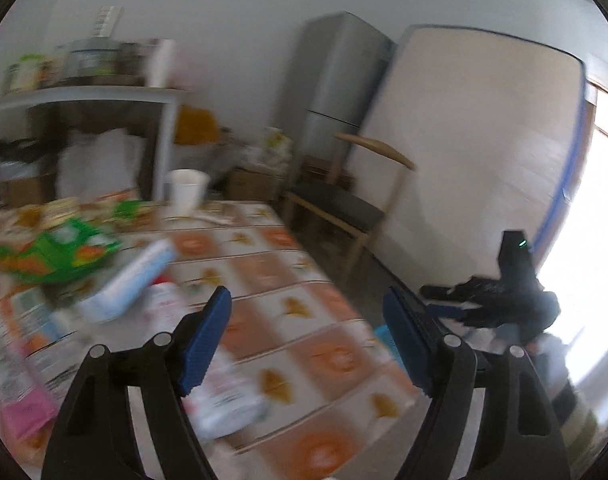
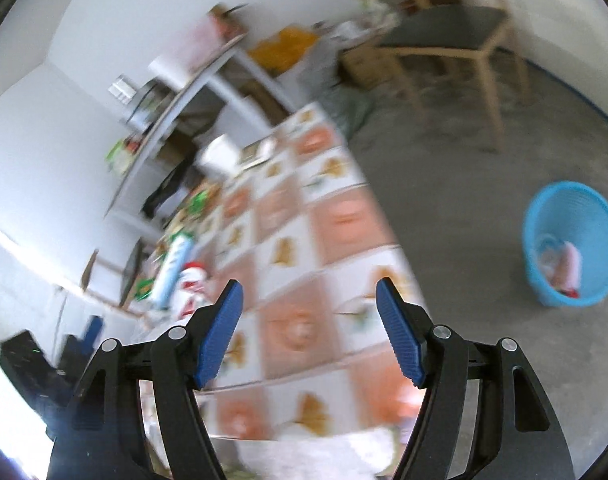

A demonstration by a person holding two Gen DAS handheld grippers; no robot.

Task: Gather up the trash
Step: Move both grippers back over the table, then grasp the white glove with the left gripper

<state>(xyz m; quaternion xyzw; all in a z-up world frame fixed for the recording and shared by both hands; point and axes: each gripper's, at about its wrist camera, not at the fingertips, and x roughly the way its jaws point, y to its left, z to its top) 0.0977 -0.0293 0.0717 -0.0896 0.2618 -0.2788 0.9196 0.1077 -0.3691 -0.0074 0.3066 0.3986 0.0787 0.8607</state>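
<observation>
Left wrist view shows the left tool (image 1: 306, 336) spread wide and carrying nothing, hovering over the near part of the worktop (image 1: 287, 280), which is covered in a tiled orange-and-leaf cloth. The trash lies to its left: a green snack wrapper (image 1: 59, 254), a pale blue-white tube-like pack (image 1: 131, 276) just beside it, a white-and-red wrapper (image 1: 165, 304) near the left finger, and a pink packet (image 1: 21, 404) at the near left edge. A white paper cup (image 1: 185, 192) stands at the far side. Everything is motion-blurred, so exact edges are hard to read.

In the right wrist view the right tool (image 2: 308, 328) is likewise open and empty, above the near edge of the worktop, with a white crumpled piece (image 2: 320, 452) below its fingers. The blue bin (image 2: 572, 244) sits on the floor to the right, well apart from the worktop, with some wrappers already inside.

The step in hand looks like reaching for the next piece. To do it well, I would let the tool settle before closing, since thin wrappers slip easily. Take the nearest piece first, pinch at a crumpled fold rather than a flat face, and lift clear before swinging toward the bin. Release only once over its mouth.
</observation>
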